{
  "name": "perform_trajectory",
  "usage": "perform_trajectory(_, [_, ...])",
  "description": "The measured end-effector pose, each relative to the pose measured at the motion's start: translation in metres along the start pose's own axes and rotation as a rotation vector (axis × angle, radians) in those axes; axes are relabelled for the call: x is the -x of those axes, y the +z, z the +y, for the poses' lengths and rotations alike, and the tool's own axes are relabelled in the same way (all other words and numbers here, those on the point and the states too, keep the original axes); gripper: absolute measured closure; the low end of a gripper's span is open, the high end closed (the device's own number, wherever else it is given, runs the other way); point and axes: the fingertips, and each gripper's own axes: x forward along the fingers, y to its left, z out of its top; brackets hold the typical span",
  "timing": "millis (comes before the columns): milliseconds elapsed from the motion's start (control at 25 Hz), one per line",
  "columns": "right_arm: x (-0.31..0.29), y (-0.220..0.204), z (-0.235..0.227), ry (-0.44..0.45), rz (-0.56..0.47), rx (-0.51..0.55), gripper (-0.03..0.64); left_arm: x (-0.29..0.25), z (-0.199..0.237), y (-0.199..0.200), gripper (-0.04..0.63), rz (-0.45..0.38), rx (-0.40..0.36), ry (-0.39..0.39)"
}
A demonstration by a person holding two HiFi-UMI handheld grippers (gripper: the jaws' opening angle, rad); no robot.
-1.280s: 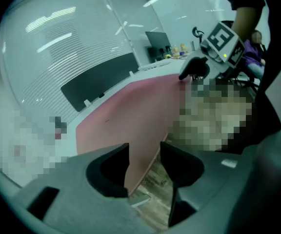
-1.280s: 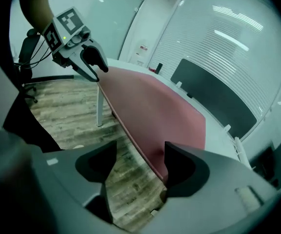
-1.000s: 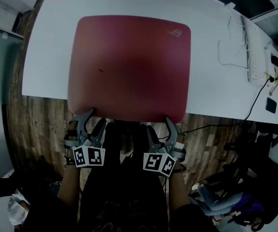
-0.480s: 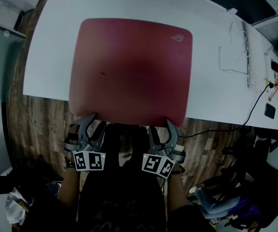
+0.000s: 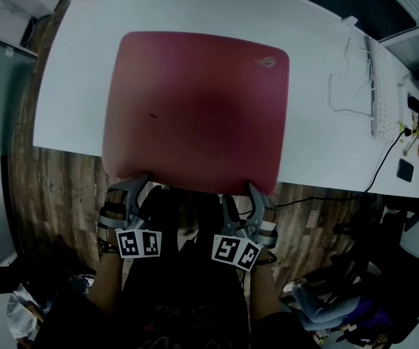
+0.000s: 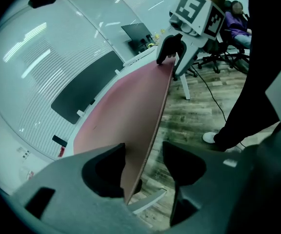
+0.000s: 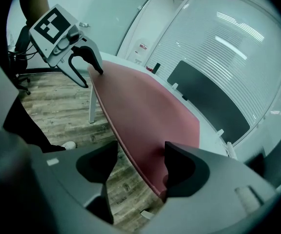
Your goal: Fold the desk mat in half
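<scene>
"Hanging over the near edge, is it, that desk mat point(image 5: 195, 107)?"

"Yes. It lies flat on the smooth white desk point(image 5: 64, 86). It's a dark red sheet, matte, with rounded corners, and its near strip juts past the desk's edge above the wood-plank floor point(image 5: 49, 187). A pale logo point(image 5: 265, 61) sits at its far right corner."

"And the grippers?"

"One at each near corner. The left gripper point(image 5: 142, 185) has the mat's thin edge running between its fingers. In the left gripper view the sheet passes close by one dark pad with a clear gap to the other, so nothing is pinched. Those fingers have just been opening."

"The right one?"

"The right gripper point(image 5: 242, 195) mirrors it, with grey moulded fingers spread wide and the mat's rounded corner between them. One finger is on the side of the red top surface and the other on the floor side, with open space beside it. They have just been closing a little, but they don't press the mat."

"How does the mat look edge-on?"

"A slim line, paler along the rim than the top. In the left gripper view it runs from that gripper's own fingers to the right gripper point(image 6: 169, 62) at the other corner."
</scene>
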Motion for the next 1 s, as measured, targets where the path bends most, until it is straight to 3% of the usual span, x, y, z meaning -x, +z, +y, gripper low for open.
perform_trajectory(200, [-0.005, -0.001, -0.002, -0.033, -0.005, 0.047, 0.316, -0.009, 0.001, -0.003, 0.357, 0.019, -0.066, 0.057])
perform_trajectory(400, [-0.005, -0.001, -0.005, -0.039, -0.006, 0.044, 0.325, -0.008, 0.01, 0.001, 0.388, 0.006, -0.062, 0.108])
perform_trajectory(640, [0.002, 0.003, -0.004, -0.007, -0.027, 0.074, 0.342, 0.001, 0.012, 0.005, 0.389, -0.015, -0.074, 0.092])
perform_trajectory(1000, [0.017, 0.014, 0.001, 0.037, -0.063, 0.089, 0.485, 0.019, 0.008, 0.013, 0.488, -0.039, -0.075, 0.054])
